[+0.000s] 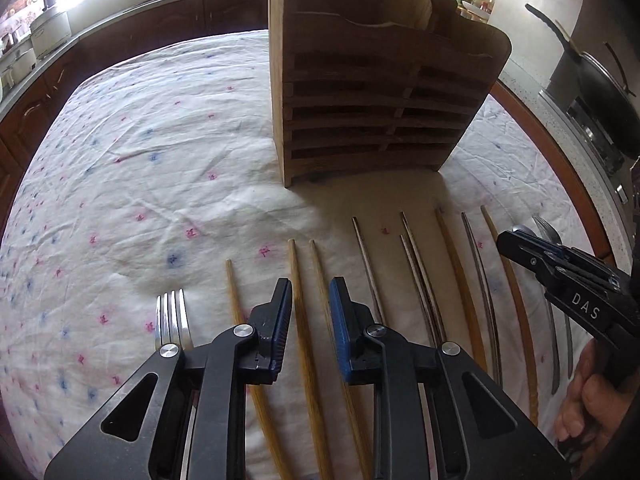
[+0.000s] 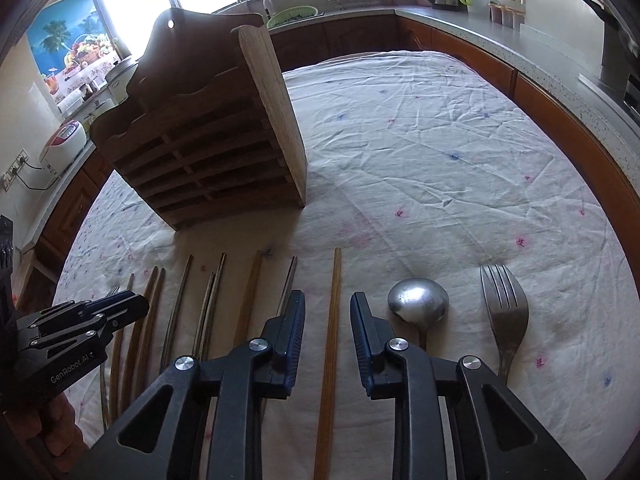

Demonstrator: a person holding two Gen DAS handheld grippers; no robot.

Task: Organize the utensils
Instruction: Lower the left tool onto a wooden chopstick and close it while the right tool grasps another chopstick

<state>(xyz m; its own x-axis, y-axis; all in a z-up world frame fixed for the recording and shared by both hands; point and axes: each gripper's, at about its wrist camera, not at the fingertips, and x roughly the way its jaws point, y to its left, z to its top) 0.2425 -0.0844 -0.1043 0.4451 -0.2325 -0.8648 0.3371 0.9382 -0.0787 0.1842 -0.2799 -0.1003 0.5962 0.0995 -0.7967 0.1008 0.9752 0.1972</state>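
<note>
The left gripper (image 1: 310, 296) stands narrow astride two wooden chopsticks (image 1: 304, 320) lying on the cloth-covered surface (image 1: 160, 160), its pads clear of them. The right gripper (image 2: 327, 312), also narrow, straddles one wooden chopstick (image 2: 334, 300) beside a spoon (image 2: 418, 302), untouched.

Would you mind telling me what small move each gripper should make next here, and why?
Probably close both a little further. The left gripper straddles two wooden chopsticks, and the right gripper straddles one wooden chopstick, yet a gap shows between pads and sticks in both views. All lie flat on the tablecloth, with the wooden rack waiting just beyond.
</note>
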